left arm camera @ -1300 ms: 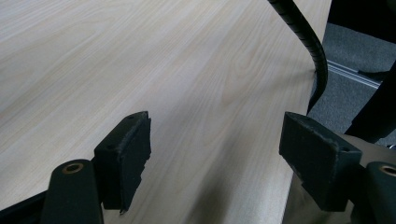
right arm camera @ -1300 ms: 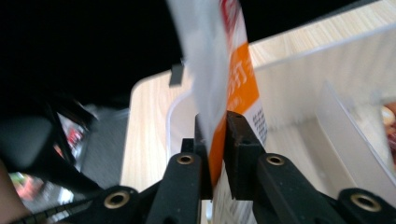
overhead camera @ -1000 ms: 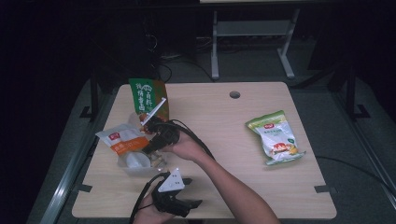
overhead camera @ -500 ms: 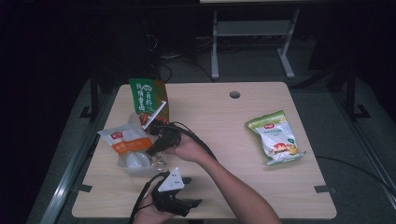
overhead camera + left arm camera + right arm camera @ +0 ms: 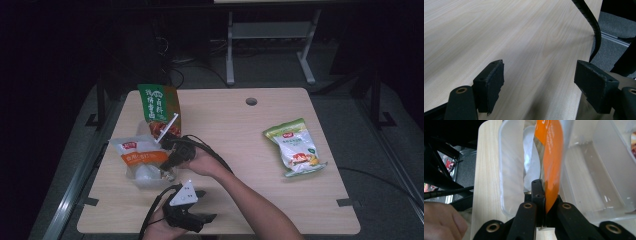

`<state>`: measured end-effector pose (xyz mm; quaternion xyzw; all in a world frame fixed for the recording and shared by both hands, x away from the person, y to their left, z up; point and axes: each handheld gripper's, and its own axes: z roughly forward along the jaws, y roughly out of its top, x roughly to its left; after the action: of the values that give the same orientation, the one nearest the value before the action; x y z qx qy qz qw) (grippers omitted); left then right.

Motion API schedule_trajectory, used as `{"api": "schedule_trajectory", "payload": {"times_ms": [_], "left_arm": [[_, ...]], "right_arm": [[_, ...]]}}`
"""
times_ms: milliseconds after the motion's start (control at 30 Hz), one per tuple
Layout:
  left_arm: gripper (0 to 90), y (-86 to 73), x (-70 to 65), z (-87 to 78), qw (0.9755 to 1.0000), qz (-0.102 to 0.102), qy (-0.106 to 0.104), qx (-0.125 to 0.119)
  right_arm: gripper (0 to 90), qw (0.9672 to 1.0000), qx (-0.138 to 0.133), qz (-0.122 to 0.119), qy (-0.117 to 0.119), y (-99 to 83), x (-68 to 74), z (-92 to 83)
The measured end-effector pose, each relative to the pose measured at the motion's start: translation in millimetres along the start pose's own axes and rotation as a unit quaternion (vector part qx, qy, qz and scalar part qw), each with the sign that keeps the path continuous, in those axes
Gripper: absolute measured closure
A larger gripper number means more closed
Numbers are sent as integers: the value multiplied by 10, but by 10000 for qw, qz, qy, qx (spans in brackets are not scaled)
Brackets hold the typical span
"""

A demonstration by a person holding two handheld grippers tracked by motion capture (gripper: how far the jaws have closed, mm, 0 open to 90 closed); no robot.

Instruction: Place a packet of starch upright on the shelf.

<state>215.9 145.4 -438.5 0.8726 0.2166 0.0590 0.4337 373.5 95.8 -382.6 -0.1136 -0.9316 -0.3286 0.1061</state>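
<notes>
Right claw (image 5: pixel 167 161) over pale wooden table (image 5: pixel 240 135), dark room

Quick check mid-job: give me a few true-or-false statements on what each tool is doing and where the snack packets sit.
1. The right tool is shut on the orange packet. True.
2. The left tool grips a cable. False: its jaws stand open over bare table.
3. The orange packet hangs over the clear plastic bin. True.
4. The green-and-white packet lies inside the bin. False: it lies on the table, far to the right.
5. The green pouch lies flat. False: it stands upright behind the bin.
</notes>
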Motion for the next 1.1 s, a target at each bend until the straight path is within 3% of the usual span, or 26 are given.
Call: {"api": "schedule_trajectory", "payload": {"times_ms": [100,200,300,433,533,567,600,667,800,1000,1100], "left_arm": [[235,0,-2,0,10000,-30,-2,9],[235,1,-2,-3,10000,-10,12,30],[234,1,-7,1,10000,-15,15,27],[235,-1,-14,16,10000,-53,-5,18],[235,2,-11,18,10000,-28,-9,31],[235,3,-12,17,10000,-29,-3,28],[235,6,-5,11,10000,13,8,25],[234,7,-3,10,10000,29,11,26],[235,6,2,21,10000,-7,26,39],[234,7,6,38,10000,26,13,82],[234,8,11,35,10000,1,5,93]], "right_arm": [[808,9999,-108,-35,-17,18,13,-61],[808,9995,-305,-39,-21,24,10,-146],[897,9992,-387,63,44,6,-3,-201],[900,9992,-375,39,-166,-81,-12,-152],[897,9988,-451,159,-49,-129,-46,-166],[876,9986,-467,229,-56,-130,-37,-176],[798,9983,-538,211,-111,-137,-12,-205],[791,9980,-587,158,-142,-143,-7,-228],[676,9968,-752,208,-155,-207,14,-401],[607,9947,-986,240,-133,-353,-10,-558],[589,9949,-961,251,-172,-410,-16,-606]]}}
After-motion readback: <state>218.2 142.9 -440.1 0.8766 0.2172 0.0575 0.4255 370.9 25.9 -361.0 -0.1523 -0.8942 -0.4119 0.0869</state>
